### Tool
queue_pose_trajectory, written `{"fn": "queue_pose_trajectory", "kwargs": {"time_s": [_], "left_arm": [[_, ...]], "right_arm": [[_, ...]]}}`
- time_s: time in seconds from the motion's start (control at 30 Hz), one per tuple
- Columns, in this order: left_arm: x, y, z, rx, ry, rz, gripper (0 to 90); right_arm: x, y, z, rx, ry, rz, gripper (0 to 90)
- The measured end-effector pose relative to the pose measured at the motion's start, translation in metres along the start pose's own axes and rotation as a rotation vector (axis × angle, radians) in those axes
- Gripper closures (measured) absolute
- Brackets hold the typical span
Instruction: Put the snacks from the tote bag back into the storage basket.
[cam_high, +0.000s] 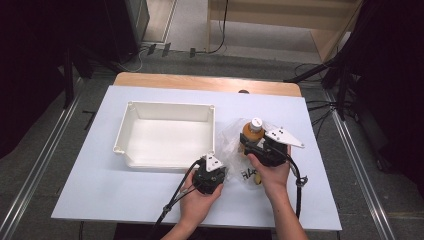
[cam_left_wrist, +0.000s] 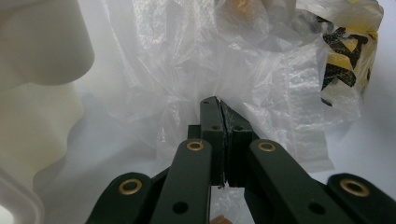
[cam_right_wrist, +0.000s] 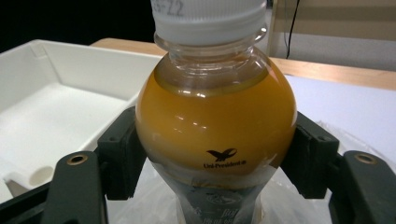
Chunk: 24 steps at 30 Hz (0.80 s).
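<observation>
A bottle of orange drink (cam_high: 252, 131) with a white cap stands upright in a clear plastic bag (cam_high: 231, 137) to the right of the white tray. In the right gripper view the bottle (cam_right_wrist: 215, 126) sits between the two black jaws, which press on its shoulder from both sides; my right gripper (cam_high: 254, 146) is shut on it. My left gripper (cam_high: 216, 169) sits at the bag's near left edge. Its jaws (cam_left_wrist: 219, 122) are closed together on a fold of the clear plastic bag (cam_left_wrist: 196, 70). The bag carries a yellow and black print (cam_left_wrist: 343, 60).
An empty white rectangular tray (cam_high: 167, 135) lies on the pale blue table top (cam_high: 100, 185) left of the bag; its corner (cam_left_wrist: 42, 42) is close to my left gripper. Cables trail from both grippers toward the near edge. A wooden table edge runs along the back.
</observation>
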<state>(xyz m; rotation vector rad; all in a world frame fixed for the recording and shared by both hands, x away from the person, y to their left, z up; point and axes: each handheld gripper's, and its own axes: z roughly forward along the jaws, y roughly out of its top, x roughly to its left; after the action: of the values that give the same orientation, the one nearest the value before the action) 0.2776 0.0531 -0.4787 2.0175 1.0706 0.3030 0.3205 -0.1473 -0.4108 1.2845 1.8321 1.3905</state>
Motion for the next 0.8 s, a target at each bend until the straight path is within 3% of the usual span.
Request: {"fn": "queue_pose_trajectory", "kwargs": {"time_s": [0.8], "left_arm": [[0.000,0.000,0.000,-0.006,0.000,-0.011,90.0]], "right_arm": [[0.013,0.037,-0.019,-0.059,-0.004,-0.011,32.0]]}}
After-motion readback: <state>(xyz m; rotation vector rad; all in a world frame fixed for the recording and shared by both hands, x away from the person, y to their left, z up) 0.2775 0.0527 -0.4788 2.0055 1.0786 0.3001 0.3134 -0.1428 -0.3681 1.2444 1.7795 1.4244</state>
